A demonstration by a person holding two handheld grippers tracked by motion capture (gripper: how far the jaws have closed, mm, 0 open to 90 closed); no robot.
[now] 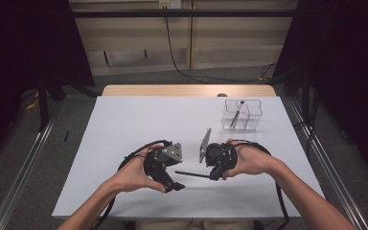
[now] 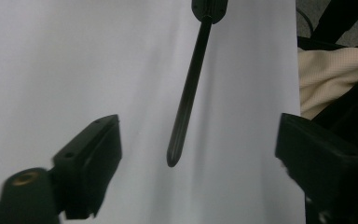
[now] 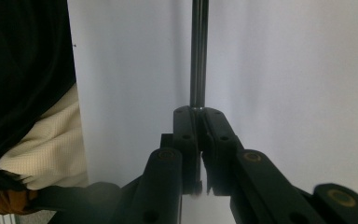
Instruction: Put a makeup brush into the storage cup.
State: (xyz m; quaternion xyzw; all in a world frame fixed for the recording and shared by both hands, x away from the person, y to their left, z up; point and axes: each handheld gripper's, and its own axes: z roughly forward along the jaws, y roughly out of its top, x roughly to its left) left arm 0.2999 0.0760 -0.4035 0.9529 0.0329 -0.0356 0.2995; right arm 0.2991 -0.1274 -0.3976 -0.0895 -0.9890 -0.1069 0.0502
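A thin black rod (image 1: 191, 174) sticks out level over the white table (image 1: 124, 124), with my right gripper (image 1: 214, 175) shut on one end of it. In the right gripper view the jaws (image 3: 199, 114) pinch the rod (image 3: 199, 51), which runs straight away from them. My left gripper (image 1: 172, 186) faces it from the left. In the left gripper view the rod (image 2: 186, 98) points toward me, its free tip between my open left gripper (image 2: 198, 126) and touching neither pad. The right gripper (image 2: 209, 8) shows at the top edge.
A clear plastic container (image 1: 242, 115) stands at the back right of the table with another black stick (image 1: 237, 115) leaning inside. The table's near edge lies just below both hands. Cream fabric (image 3: 42, 140) of the person's clothing lies beyond that edge.
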